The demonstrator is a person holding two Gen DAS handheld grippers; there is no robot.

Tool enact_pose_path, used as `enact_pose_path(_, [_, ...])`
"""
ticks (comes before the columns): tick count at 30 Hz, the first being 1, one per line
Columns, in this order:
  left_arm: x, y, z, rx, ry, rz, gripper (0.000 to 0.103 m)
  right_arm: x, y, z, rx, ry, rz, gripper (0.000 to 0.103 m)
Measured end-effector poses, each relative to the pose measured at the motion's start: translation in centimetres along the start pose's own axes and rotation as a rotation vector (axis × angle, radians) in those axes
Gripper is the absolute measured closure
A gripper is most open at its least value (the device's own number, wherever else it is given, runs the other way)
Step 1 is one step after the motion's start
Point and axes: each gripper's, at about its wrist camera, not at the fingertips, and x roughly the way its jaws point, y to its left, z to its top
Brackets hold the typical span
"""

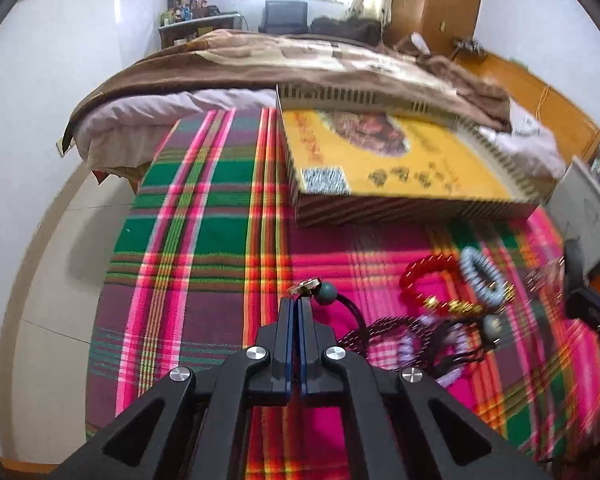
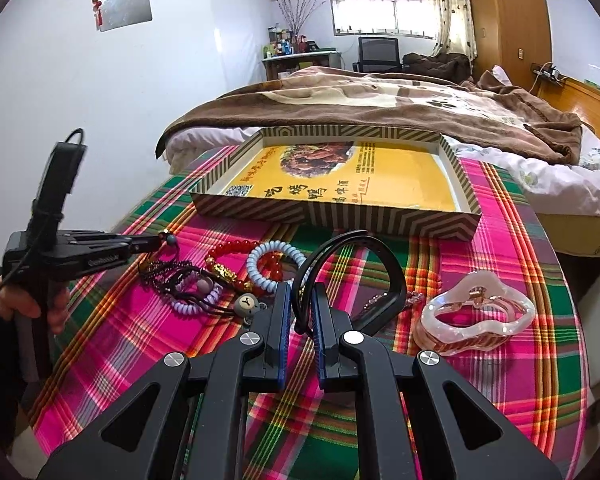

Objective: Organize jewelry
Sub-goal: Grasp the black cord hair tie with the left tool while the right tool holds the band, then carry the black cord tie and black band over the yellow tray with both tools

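Note:
My left gripper (image 1: 299, 300) is shut on a black cord necklace with a gold pendant (image 1: 306, 286) and a grey bead, lifted above the plaid cloth; it also shows in the right wrist view (image 2: 162, 241). My right gripper (image 2: 302, 292) is shut on a black headband (image 2: 380, 256) that arches up ahead of it. A heap of jewelry lies on the cloth: a red bead bracelet (image 2: 236, 249), a pale blue coil hair tie (image 2: 260, 268), a lilac coil tie (image 2: 196, 304), dark bead strands. A shallow yellow-bottomed box tray (image 2: 380, 222) lies beyond.
A clear pink hair claw (image 2: 480, 316) lies on the cloth at right. The round table's plaid cloth (image 2: 500, 360) drops off at left and right. A bed with a brown blanket (image 2: 380, 104) stands right behind the tray. A white cabinet (image 1: 588, 208) is at right.

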Motion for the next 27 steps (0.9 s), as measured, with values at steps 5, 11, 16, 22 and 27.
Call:
enact_pose_path(5, [-2.7,-0.3,1.2,-0.009,-0.065,-0.011,0.102,-0.6,-0.2,0.2,0.004,-0.012,-0.003,0.093])
enact_pose_path(11, [-5.3,-1.0,2.8,0.005,-0.119,-0.022,0.102,-2.3,-0.5,1.8,0.001,-0.059,-0.018,0.093])
enact_pose_path(16, [-6.6,-1.7,4.1,0.018,-0.146,-0.028,0.101,-3.0,-1.1,3.7,-0.008,-0.080,-0.029,0.093])
enact_pose_path(22, [-6.6,-2.6,6.6,0.019,-0.165,-0.061,0.101,-2.2,-2.7,6.6,-0.016,-0.068,-0.042,0.093])
enact_pose_path(27, [-4.3,-3.3,9.0,0.016,-0.147,-0.073,0.101,-0.1,-4.4,9.1,-0.014,-0.038,-0.053,0.093])
